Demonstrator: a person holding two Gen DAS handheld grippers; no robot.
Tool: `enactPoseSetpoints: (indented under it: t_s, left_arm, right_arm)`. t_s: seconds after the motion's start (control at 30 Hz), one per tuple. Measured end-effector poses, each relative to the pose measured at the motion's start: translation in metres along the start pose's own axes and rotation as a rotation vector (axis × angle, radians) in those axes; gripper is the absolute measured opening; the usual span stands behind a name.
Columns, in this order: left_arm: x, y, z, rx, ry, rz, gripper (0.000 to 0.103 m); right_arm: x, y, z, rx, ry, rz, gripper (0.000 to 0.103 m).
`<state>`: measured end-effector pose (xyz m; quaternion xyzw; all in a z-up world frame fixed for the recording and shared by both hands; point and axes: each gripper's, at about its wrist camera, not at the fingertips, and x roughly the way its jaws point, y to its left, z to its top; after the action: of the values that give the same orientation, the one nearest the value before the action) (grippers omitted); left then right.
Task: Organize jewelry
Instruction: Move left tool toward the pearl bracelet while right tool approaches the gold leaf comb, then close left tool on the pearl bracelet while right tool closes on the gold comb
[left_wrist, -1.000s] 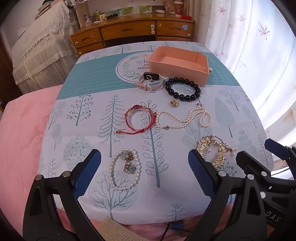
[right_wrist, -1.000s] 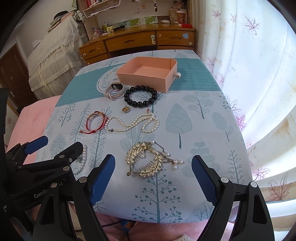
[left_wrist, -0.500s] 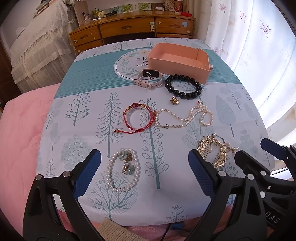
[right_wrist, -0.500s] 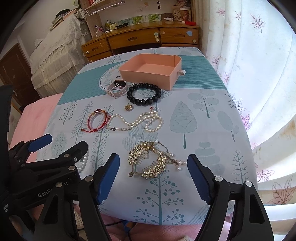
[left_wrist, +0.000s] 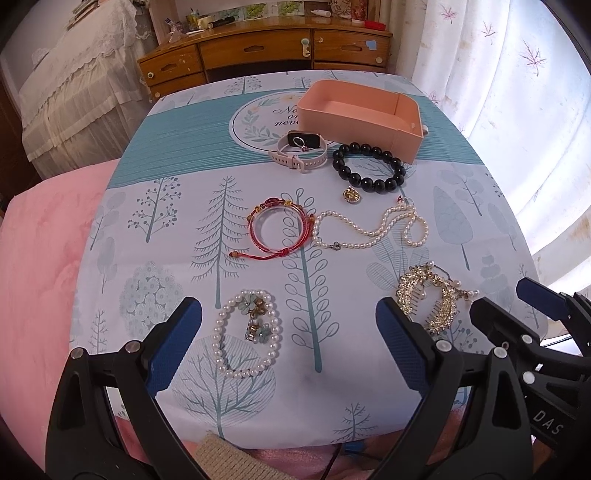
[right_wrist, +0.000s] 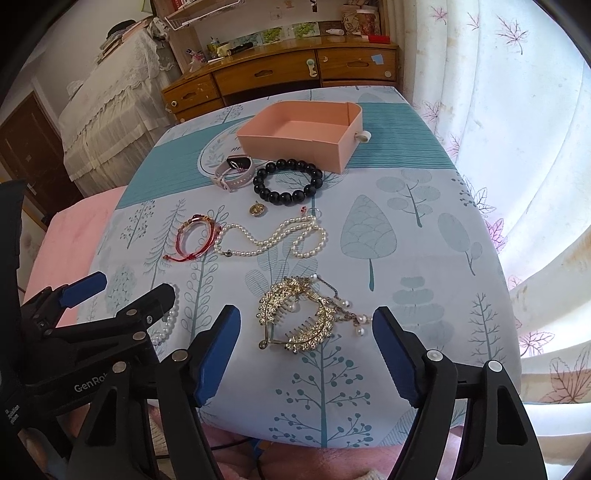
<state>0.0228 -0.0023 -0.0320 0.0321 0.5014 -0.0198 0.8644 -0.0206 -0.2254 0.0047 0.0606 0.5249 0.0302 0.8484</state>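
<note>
Both hand-held grippers wide open, nothing held.
Left hand-held gripper (left_wrist: 288, 343) over pearl bracelet (left_wrist: 246, 332); right hand-held gripper (right_wrist: 306, 350) over gold hair comb (right_wrist: 299, 317); pink tray (right_wrist: 295, 146) at far end.

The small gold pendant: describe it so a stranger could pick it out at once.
Start at the pink tray at the far end of the tablecloth. Just in front of it lies the black bead bracelet, and the gold pendant sits at that bracelet's near edge. It is the only loose single charm, not a loop or strand.
</note>
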Motion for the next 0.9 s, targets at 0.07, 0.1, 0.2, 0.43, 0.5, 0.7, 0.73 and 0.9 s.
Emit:
enactPoseSetpoints:
  t_s: [0.07,0.1,0.2,0.43,0.5,0.7,0.73,0.9]
  left_arm:
    - [-0.001,0.000,-0.001,0.000,0.001,0.000,0.094]
    - [-0.001,0.000,-0.001,0.000,0.000,0.000,0.094]
    - [-0.001,0.000,-0.001,0.001,-0.002,0.001,0.094]
    - [0.000,0.001,-0.002,-0.006,0.011,-0.001,0.094]
    - [0.002,0.002,-0.002,-0.010,0.019,-0.002,0.094]
    - [0.010,0.014,0.001,-0.043,0.043,-0.004,0.094]
    - [0.012,0.019,0.002,-0.052,0.044,0.001,0.094]
    - [0.025,0.052,0.008,-0.095,0.062,0.038,0.094]
  right_arm:
    - [0.002,0.002,0.000,-0.004,0.010,-0.001,0.071]
    - [0.003,0.002,-0.001,-0.005,0.012,0.000,0.070]
    - [0.003,0.004,-0.002,-0.011,0.011,-0.001,0.068]
    - [0.005,0.005,-0.002,-0.009,0.018,0.003,0.064]
    - [0.007,0.005,-0.002,-0.008,0.024,0.006,0.064]
    - [0.012,0.001,0.002,-0.003,0.032,0.018,0.057]
    - [0.014,-0.002,0.004,0.004,0.035,0.021,0.054]
    - [0.027,-0.012,0.009,0.008,0.074,0.029,0.047]
